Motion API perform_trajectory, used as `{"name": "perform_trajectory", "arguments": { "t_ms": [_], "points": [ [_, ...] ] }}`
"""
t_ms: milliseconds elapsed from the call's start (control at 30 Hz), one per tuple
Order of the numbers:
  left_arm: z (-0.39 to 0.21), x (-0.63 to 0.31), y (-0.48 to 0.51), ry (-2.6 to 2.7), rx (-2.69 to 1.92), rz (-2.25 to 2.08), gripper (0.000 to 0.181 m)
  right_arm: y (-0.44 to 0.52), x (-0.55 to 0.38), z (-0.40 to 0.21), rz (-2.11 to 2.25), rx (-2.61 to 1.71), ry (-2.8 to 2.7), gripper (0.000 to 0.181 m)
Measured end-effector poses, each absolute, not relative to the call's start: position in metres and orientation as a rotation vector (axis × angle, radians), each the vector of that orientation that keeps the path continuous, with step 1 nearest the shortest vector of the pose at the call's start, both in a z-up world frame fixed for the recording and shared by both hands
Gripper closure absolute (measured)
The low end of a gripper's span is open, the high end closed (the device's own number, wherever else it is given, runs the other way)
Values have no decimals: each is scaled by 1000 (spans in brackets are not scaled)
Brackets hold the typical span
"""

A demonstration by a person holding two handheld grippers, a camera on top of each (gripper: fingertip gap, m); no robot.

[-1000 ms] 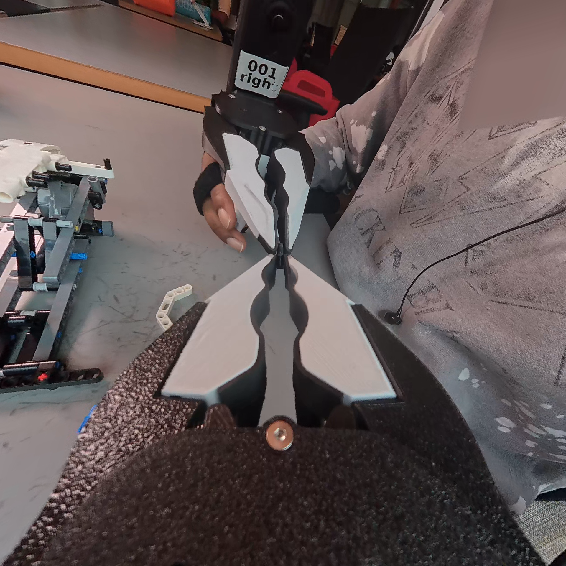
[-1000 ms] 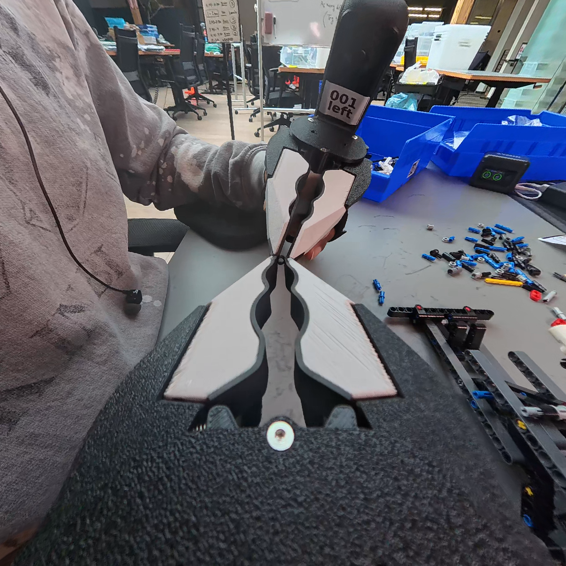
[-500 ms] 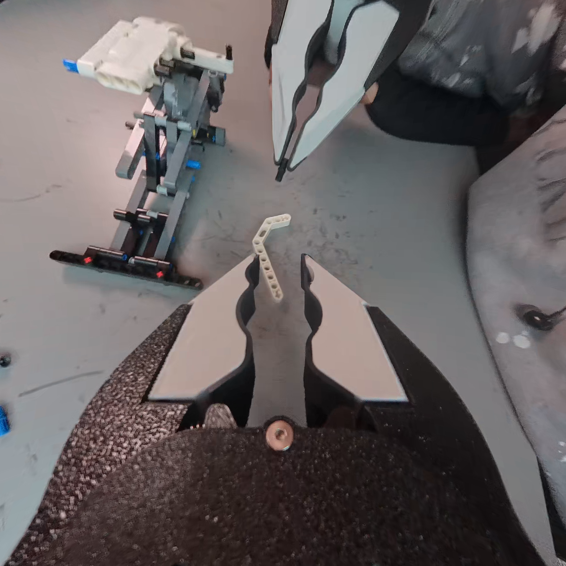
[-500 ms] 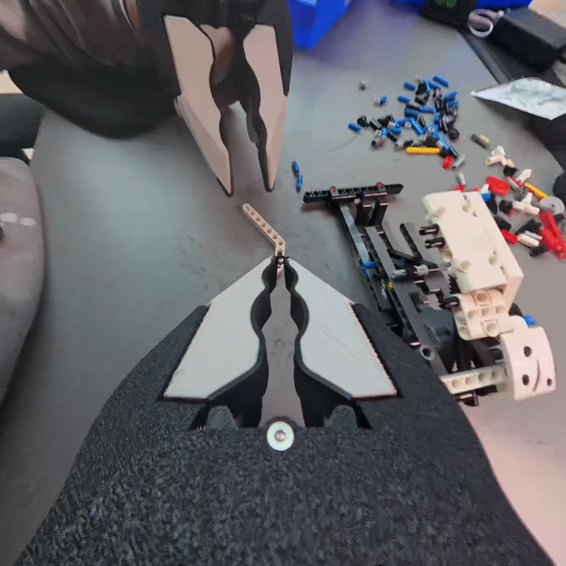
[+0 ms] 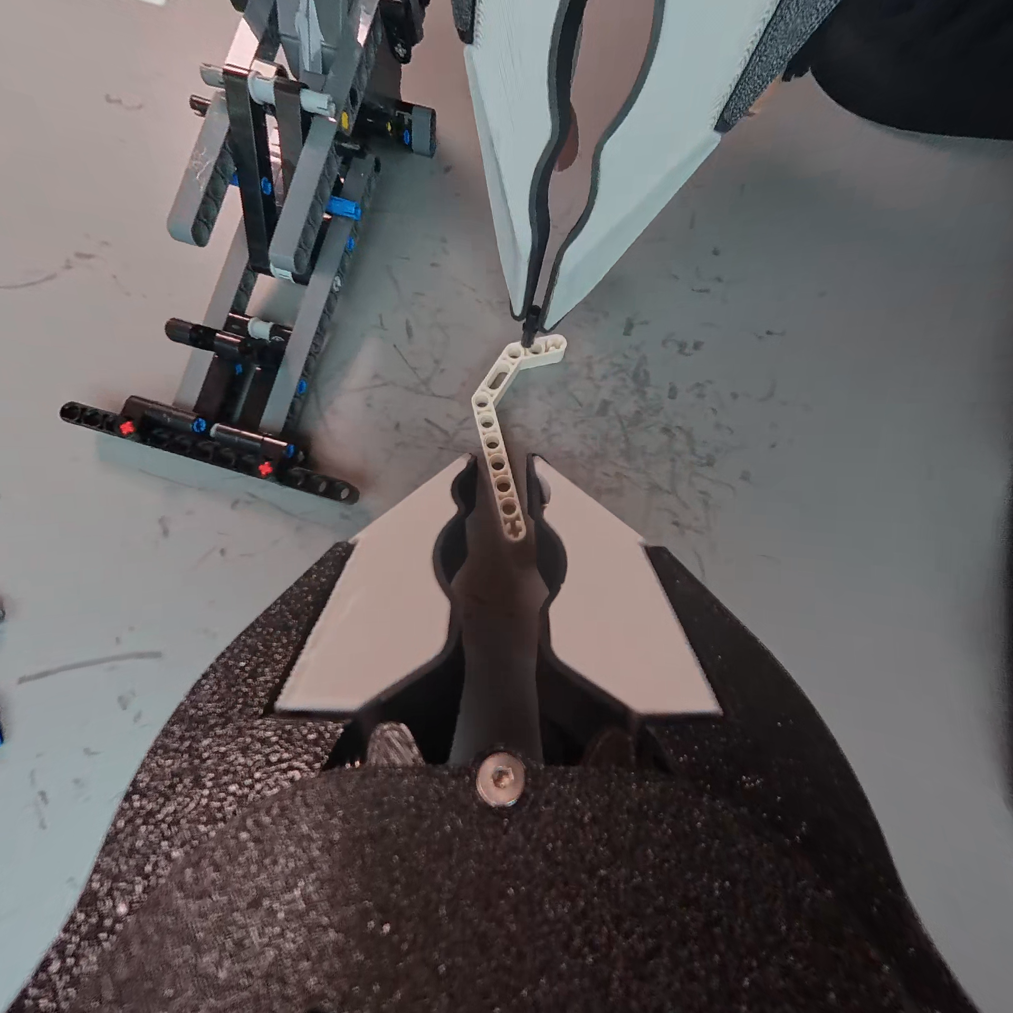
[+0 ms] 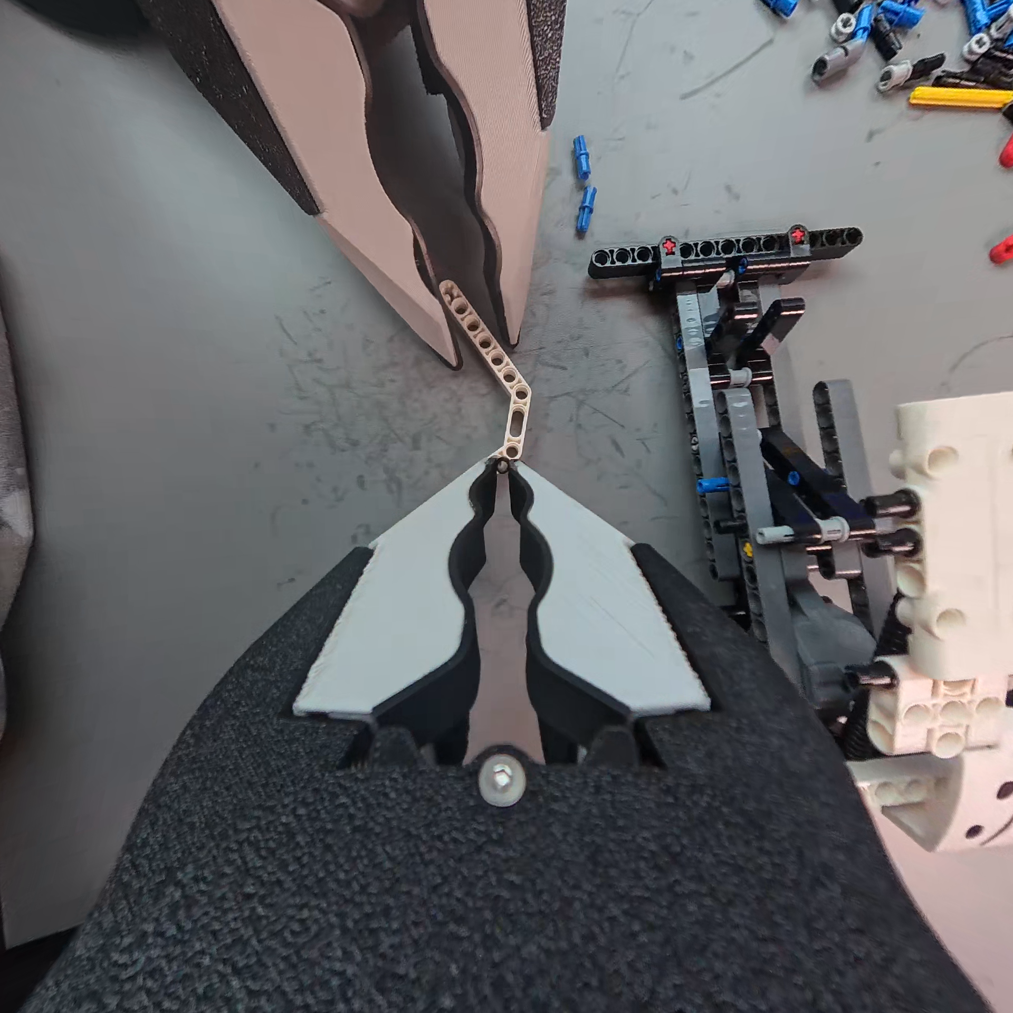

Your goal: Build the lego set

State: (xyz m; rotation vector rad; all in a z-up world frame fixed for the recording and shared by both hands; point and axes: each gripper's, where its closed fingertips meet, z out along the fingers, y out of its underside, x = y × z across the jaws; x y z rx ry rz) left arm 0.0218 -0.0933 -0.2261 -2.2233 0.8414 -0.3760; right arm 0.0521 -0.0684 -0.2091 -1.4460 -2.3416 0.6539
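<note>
A white bent beam [image 5: 496,405] lies flat on the grey table. My left gripper [image 5: 500,457] is open, and its two fingers straddle the beam's long end without closing on it. My right gripper [image 5: 530,323] is shut on a small black pin [image 5: 529,331], whose tip touches the beam's short end. In the right wrist view, the right gripper [image 6: 501,466] holds the pin at the near end of the beam [image 6: 515,422], and the left gripper [image 6: 485,351] straddles the far end. The part-built grey and black model [image 6: 767,493] lies to the right.
The model [image 5: 285,219] lies left of the beam in the left wrist view. Its white block [image 6: 965,521] is at the right edge. Two blue pins [image 6: 584,181] lie beyond the beam. Several loose pieces [image 6: 904,44] and a yellow axle [image 6: 959,97] lie far right. There is about 5 centimetres between the tips of the two grippers. The yellow axle [image 6: 959,97] is about 20 centimetres from my left fingertips.
Both grippers came down from meeting tip to tip in the air to the beam on the table. The left gripper opened and straddles the beam. The right kept the pin.
</note>
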Motion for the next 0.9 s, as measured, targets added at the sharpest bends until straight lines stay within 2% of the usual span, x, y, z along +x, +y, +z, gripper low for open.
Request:
{"name": "perform_trajectory", "arguments": {
  "t_ms": [900],
  "points": [
    [-226,22,-94,834,-2219,-352,166,-66,41,-209,630,-1436,-2333,178]
  ]
}}
